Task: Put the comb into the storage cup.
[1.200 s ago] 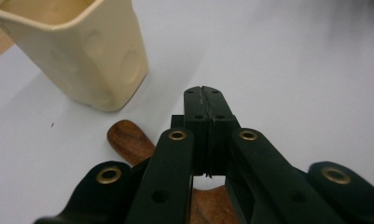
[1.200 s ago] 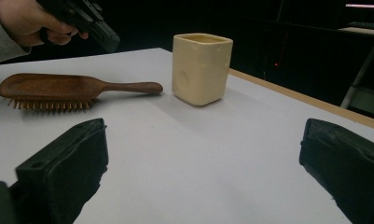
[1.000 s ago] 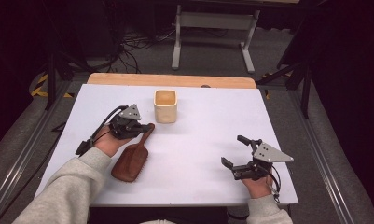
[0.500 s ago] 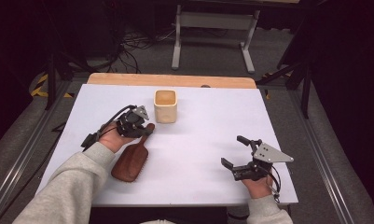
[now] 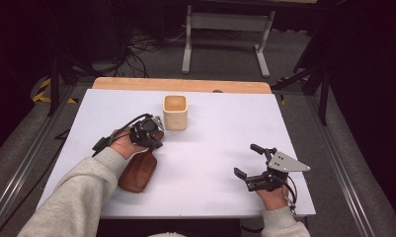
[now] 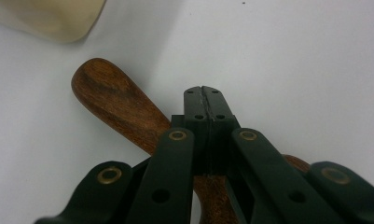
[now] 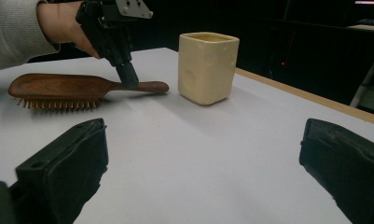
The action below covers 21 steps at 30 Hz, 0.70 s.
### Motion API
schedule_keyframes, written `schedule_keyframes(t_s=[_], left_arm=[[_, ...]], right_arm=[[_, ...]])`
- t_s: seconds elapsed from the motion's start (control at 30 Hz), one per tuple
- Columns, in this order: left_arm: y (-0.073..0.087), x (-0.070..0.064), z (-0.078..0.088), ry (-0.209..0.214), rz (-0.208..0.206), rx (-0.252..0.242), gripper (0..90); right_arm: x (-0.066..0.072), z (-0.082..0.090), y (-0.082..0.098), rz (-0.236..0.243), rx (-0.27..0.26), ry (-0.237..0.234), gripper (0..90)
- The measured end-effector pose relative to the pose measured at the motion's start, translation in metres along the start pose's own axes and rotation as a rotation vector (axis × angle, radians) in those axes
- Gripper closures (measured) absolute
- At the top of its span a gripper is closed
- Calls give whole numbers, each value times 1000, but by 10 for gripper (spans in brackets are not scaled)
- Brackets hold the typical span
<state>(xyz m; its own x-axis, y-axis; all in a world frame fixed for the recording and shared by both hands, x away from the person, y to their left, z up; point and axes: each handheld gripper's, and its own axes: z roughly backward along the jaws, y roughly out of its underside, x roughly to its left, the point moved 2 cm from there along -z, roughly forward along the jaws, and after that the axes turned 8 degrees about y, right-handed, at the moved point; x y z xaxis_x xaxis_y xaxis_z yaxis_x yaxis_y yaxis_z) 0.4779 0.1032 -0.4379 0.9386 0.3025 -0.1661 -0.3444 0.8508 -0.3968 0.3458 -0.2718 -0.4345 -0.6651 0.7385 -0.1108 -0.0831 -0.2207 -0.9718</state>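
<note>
Left tongs, pressed together, over the hairbrush handle; right tongs spread, near right.

Hairbrush on table, cup behind it, right of handle

We see the left hand-held gripper over the brush near the table's left edge, beside the cup.

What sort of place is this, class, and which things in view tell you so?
Probably a lab or workshop recording station: a white work table, cables on the floor behind it, a metal stand, and dark surroundings.
</note>
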Motion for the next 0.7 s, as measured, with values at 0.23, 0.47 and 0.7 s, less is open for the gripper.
schedule_keyframes(t_s=[0.23,0.47,0.7], left_arm=[[1,2,-5,-9,8,40,900],[6,6,-4,-13,25,59,900],[17,11,0,-16,57,85,900]], right_arm=[[-1,-1,1,-8,4,1,18],[0,0,1,-7,2,-1,18],[0,0,1,-8,0,-3,18]])
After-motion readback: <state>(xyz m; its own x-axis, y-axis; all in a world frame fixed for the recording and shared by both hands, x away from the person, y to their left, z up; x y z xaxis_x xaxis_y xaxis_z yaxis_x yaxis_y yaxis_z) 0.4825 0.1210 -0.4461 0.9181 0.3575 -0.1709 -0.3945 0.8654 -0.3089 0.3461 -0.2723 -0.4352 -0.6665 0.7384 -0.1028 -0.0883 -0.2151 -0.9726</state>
